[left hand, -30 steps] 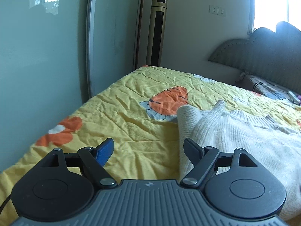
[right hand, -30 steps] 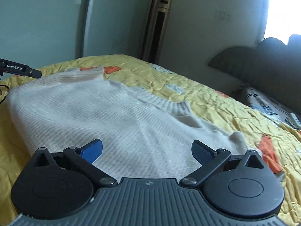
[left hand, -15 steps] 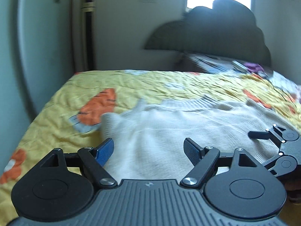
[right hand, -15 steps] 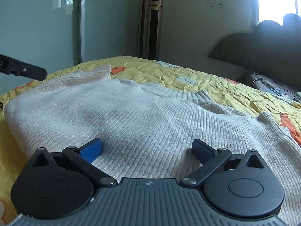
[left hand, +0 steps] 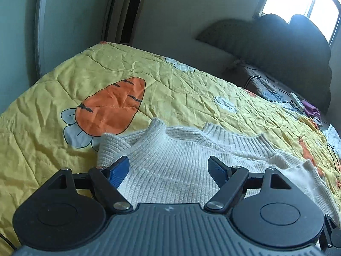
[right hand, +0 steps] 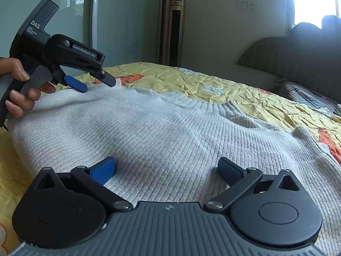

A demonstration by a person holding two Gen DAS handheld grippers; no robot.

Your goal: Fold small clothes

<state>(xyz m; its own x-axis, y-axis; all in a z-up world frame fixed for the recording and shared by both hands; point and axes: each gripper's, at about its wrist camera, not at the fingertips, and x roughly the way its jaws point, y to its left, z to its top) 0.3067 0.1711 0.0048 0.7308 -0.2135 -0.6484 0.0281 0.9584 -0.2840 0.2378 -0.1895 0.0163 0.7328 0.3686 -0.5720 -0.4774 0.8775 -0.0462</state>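
A cream ribbed knit sweater point(left hand: 177, 166) lies spread on the yellow quilt, with its ribbed collar point(left hand: 240, 140) facing the headboard and a sleeve folded over at its left edge. It also fills the right wrist view point(right hand: 170, 132). My left gripper point(left hand: 169, 168) is open and empty, low over the sweater's left shoulder area. It shows from the side in the right wrist view point(right hand: 96, 84), held by a hand at the sweater's far left corner. My right gripper point(right hand: 166, 169) is open and empty, just above the sweater's near part.
The yellow quilt point(left hand: 181, 89) with an orange carrot print point(left hand: 110, 115) covers the bed. A dark padded headboard point(right hand: 298, 64) stands at the far end. A tall tower fan point(right hand: 174, 27) stands by the wall. Small items point(left hand: 307, 108) lie near the pillow.
The left gripper has moved in over the sweater's left shoulder and tilted down. It has come into the right wrist view at upper left. Both grippers stay open.
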